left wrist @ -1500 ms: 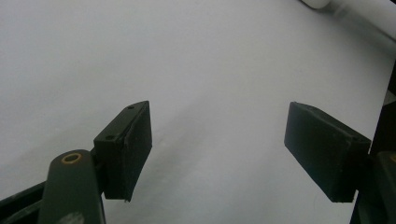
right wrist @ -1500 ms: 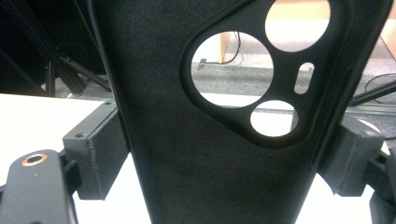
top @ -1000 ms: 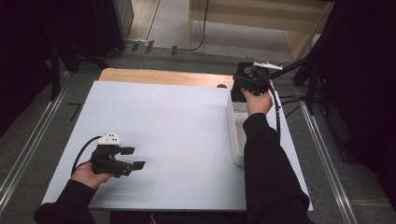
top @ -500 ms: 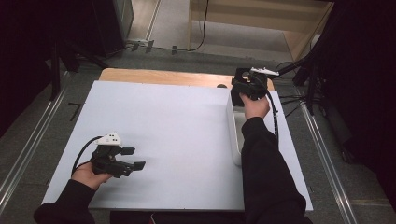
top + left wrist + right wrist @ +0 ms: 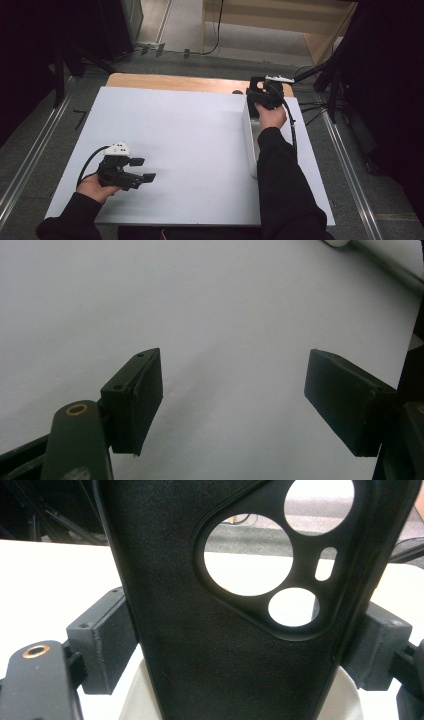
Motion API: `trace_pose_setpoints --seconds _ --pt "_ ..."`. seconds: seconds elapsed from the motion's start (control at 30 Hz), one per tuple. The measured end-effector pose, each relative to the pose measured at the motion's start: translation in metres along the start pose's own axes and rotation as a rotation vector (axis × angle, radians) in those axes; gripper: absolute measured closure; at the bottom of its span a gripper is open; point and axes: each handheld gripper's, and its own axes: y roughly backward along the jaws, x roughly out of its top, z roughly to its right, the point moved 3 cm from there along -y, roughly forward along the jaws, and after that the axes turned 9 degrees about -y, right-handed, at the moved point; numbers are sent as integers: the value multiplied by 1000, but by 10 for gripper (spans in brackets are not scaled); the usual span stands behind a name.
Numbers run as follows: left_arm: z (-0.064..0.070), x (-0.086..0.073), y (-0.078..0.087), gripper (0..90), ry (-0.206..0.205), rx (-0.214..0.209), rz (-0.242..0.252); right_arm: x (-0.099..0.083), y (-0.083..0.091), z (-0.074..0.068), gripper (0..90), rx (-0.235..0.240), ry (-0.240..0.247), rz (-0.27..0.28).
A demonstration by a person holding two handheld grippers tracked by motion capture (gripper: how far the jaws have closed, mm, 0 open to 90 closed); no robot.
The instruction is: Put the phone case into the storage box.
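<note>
Right tool (image 5: 260, 92) is at the far right corner of the counter (image 5: 190, 140), clamped on a black phone case (image 5: 225, 610). In the right gripper view the case stands upright between the jaws, one pad (image 5: 102, 640) pressing each long edge, with the camera cutouts near the top and the soft inner lining facing the lens. Below the case is the pale rim of a white tray (image 5: 248, 135); in the high view that tray is a long narrow piece running along the right edge of the counter, partly covered by the person's right sleeve (image 5: 280, 185). The case is held above the tray's far end; can't tell whether it touches the tray. Left tool (image 5: 142, 170) is near the front left corner of the counter, held low in the left hand (image 5: 95, 186), jaws wide apart with nothing between them. The left gripper view shows bare white counter between its pads (image 5: 137, 400), with the tray's edge (image 5: 380, 257) at the far top right. The two tools are well apart.
</note>
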Motion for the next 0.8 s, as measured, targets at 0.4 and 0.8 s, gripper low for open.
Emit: trace_pose_setpoints --seconds 0.4,0.8 --pt "0 0 0 231 -4 0 -2 -2 -1 0 110 -3 10 -25" --pt "0 0 0 231 -5 -1 -4 0 -1 2 16 17 -28 -38"
